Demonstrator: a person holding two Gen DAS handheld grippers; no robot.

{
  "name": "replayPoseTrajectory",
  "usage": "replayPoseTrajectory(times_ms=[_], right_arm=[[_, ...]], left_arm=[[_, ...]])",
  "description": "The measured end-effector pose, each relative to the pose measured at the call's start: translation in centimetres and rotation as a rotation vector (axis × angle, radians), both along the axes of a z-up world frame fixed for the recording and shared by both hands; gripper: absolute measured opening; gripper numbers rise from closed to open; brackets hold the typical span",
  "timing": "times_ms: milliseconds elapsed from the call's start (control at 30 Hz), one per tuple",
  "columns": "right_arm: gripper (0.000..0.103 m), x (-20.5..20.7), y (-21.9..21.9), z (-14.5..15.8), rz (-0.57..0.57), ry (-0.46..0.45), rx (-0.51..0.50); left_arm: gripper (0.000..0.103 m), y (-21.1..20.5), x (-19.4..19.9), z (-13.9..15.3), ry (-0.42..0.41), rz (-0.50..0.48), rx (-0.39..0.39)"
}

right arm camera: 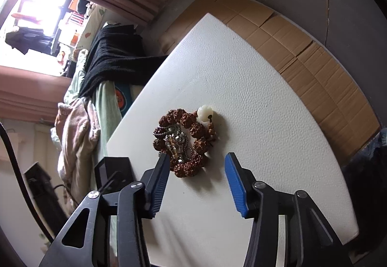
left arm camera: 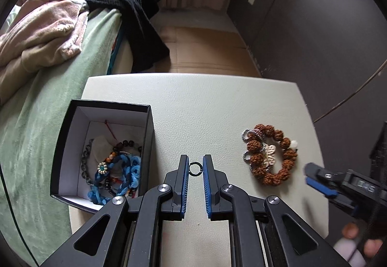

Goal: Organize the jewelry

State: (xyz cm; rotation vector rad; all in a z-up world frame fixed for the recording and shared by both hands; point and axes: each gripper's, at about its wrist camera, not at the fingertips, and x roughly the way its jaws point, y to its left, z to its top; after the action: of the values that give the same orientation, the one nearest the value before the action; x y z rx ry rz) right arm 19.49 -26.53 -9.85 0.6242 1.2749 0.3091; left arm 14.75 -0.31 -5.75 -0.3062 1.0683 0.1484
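A small dark ring point(left arm camera: 195, 169) sits between the fingertips of my left gripper point(left arm camera: 195, 165), whose blue pads touch it on both sides above the white table point(left arm camera: 217, 107). A black box point(left arm camera: 101, 153) with a white inside stands to the left and holds a blue braided bracelet point(left arm camera: 125, 170) and dark bead strings. A brown seed-bead bracelet point(left arm camera: 271, 153) lies to the right with a silver chain and a gold charm inside it. It also shows in the right wrist view point(right arm camera: 186, 143). My right gripper point(right arm camera: 197, 160) is open, just short of that bracelet, and also shows in the left wrist view point(left arm camera: 319, 179).
A bed with a green blanket point(left arm camera: 48, 109), pink clothes point(left arm camera: 41, 34) and a black knit point(left arm camera: 130, 5) borders the table's left side. Flattened cardboard point(right arm camera: 314, 61) covers the floor beyond the table. A dark wall point(left arm camera: 314, 25) stands to the right.
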Motion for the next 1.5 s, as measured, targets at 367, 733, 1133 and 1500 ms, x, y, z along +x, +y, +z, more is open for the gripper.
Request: replayPoseTrajectory(times_ms=[367,733,1133,1500], right_arm=[[0.036,0.0,4.0,-1.7,0.072,-0.014,-0.178],[0.031,-0.2,4.5,-1.2,0.0,-0.058,-0.24],[0.019,-1.7,3.6,2.5,-0.028,-0.199,-0.209],[0.019,-1.7,1.9,3.9,-0.019,-0.212,-0.132]], left_arm=[[0.012,2.9,-3.7,0.5,-0.136,-0.012,-0.144],[0.006,6.4,-5.1,0.4,-0.159,0.034,-0.233],[0.014,5.7,-4.5,-0.5,-0.097,0.015,-0.311],[0.055,1.6,-2.2,-3.2,-0.016,-0.035,-0.23]])
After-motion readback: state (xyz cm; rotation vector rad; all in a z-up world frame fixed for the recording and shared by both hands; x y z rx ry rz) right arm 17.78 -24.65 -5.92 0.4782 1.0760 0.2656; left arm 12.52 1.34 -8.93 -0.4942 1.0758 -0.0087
